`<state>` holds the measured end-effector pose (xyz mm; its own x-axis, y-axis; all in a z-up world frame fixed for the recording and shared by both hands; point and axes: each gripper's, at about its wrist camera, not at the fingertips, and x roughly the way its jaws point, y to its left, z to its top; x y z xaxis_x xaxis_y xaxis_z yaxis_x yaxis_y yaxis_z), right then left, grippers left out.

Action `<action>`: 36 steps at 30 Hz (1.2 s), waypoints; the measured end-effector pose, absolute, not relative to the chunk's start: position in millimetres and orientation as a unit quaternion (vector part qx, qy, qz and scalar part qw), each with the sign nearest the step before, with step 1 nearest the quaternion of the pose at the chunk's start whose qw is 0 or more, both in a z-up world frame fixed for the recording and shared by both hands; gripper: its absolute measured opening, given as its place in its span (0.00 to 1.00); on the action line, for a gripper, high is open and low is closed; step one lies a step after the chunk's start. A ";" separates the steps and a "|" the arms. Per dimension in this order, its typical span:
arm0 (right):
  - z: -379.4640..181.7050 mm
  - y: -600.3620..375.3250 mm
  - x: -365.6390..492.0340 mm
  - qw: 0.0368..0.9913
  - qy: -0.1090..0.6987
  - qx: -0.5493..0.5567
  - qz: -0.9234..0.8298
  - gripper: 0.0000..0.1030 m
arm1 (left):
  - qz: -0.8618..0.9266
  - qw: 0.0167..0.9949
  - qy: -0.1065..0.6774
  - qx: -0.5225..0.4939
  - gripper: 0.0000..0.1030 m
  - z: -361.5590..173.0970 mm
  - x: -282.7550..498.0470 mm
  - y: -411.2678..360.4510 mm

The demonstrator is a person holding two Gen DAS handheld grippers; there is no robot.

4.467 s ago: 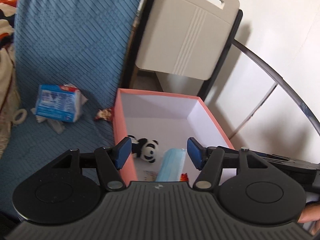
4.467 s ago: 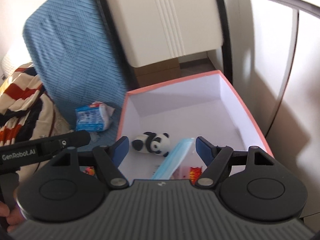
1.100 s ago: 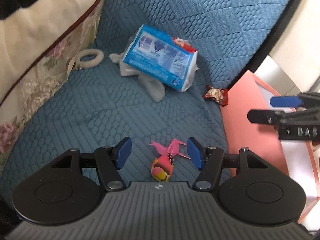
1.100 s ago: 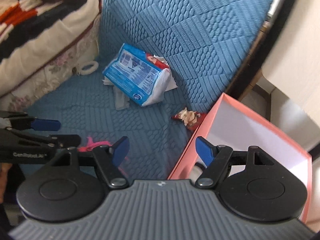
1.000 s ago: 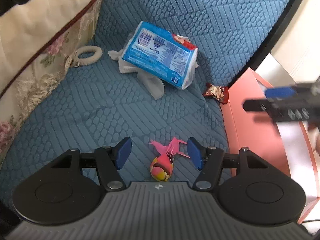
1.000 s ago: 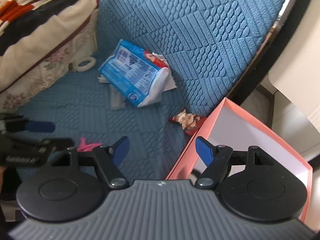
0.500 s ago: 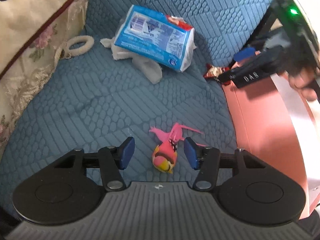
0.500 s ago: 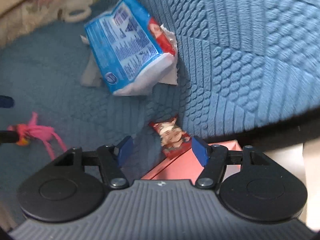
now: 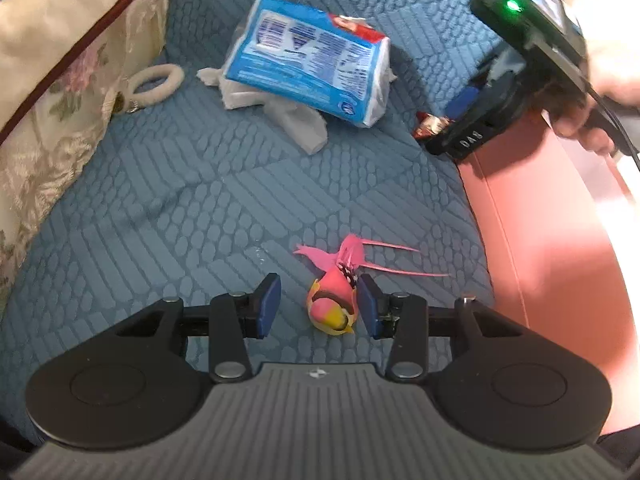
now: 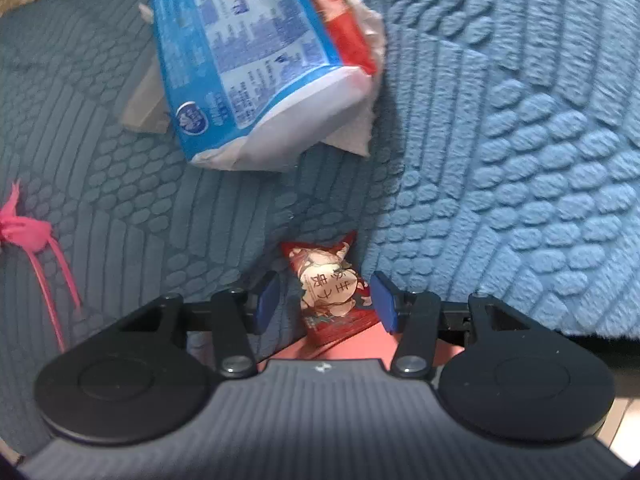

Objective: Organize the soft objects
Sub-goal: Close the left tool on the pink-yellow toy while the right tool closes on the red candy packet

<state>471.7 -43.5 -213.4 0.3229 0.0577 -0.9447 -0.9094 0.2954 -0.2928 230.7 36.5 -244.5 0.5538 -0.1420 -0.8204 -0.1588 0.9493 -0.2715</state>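
Both grippers point steeply down at a blue quilted sofa cover [image 9: 168, 200]. Left gripper [image 9: 316, 304] hovers low over the seat, its jaws closing with a small pink-and-yellow toy bird [image 9: 332, 304] between them; the right pad is just beside the bird's flank, the left pad still apart from it, so nothing is pinched. Right gripper [image 10: 326, 302], held by a hand [image 9: 608, 92] seen in the left wrist view, hangs at the seat's edge, its jaws likewise closing around one red snack packet [image 10: 330, 292]; the right pad looks to be at the packet's edge, the left pad clear of it, and whether it presses I cannot tell.

One pink box [image 9: 540, 240] stands against the seat's right side, the packet lying against its corner. One floral cushion [image 9: 48, 92] lies on the left. One blue tissue pack [image 9: 308, 60] rests on loose tissue [image 9: 296, 120] near the backrest. One cream hair tie [image 9: 156, 84] lies beside the cushion.
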 end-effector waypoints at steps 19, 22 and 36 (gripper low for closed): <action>-252.8 -16.1 465.7 0.641 0.468 -0.513 0.328 0.32 | -0.009 0.870 0.474 -0.138 0.32 -245.7 234.9 31.6; -252.3 -14.5 468.1 0.646 0.475 -0.499 0.330 0.31 | -0.010 0.871 0.467 -0.154 0.32 -243.5 234.2 36.3; -210.5 -26.5 446.5 0.693 0.491 -0.409 0.335 0.30 | 0.008 0.875 0.451 -0.178 0.32 -235.0 229.4 48.1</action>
